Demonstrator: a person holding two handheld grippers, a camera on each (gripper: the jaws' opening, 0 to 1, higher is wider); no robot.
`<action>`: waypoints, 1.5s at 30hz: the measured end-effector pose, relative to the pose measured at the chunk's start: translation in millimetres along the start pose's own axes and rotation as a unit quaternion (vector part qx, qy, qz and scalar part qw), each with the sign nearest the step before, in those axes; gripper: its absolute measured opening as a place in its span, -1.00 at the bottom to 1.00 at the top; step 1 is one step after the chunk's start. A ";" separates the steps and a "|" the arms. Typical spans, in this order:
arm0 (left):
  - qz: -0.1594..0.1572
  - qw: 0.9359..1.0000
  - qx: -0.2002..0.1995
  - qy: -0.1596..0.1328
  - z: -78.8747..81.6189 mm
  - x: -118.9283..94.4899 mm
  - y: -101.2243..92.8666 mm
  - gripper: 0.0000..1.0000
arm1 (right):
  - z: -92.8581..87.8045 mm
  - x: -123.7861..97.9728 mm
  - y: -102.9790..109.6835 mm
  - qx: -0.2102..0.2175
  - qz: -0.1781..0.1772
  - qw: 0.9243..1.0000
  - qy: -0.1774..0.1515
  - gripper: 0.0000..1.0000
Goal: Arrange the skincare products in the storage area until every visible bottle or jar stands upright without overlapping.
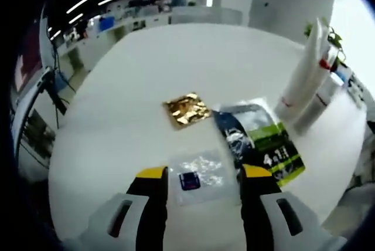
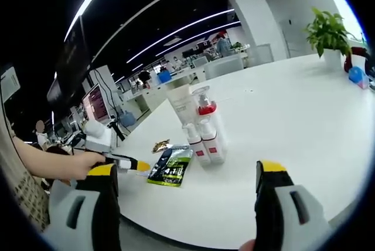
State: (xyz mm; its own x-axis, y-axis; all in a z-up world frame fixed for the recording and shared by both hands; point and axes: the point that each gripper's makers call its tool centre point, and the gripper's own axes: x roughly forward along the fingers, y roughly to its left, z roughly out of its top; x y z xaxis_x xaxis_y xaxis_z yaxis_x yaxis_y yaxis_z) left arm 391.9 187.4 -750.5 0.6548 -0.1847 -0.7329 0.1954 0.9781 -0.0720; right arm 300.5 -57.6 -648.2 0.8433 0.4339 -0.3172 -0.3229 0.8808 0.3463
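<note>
Left gripper view: left gripper has jaws apart, gripping nothing, straddling a clear plastic sachet with a dark label lying flat on the round white table; a crumpled gold foil packet and a green-and-black flat pouch lie just beyond, white bottles at the right edge. Right gripper view: right gripper also wide apart and empty, above the table, well short of the upright cluster of white skincare bottles and a tube, one with a red-collared pump; left gripper visible held in a hand near the pouch.

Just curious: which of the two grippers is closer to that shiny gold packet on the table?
Left. The left gripper hovers open just short of the gold packet, over a clear sachet. The right gripper is farther back, at the table's edge.
</note>
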 end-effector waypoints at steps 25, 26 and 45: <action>-0.062 0.997 0.009 -0.036 -13.7 -51.8 17.2 0.35 | -4.3 -0.3 6.4 -0.008 0.008 1.000 0.015 0.91; -0.064 0.997 0.017 -0.036 -15.8 -55.9 16.8 0.35 | -4.6 -0.4 6.8 -0.008 0.009 1.000 0.015 0.91; -0.115 0.986 0.108 -0.058 -25.4 -103.7 13.3 0.66 | -7.3 -0.5 10.3 -0.010 0.019 1.000 0.021 0.90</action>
State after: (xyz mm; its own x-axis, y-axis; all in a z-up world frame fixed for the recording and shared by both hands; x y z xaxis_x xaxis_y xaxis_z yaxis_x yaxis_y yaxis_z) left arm 308.0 222.0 -692.6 0.6513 -0.4211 -0.6312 0.4913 0.8680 -0.0721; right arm 293.7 -47.4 -650.9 0.8120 0.4738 -0.3408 -0.3632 0.8673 0.3404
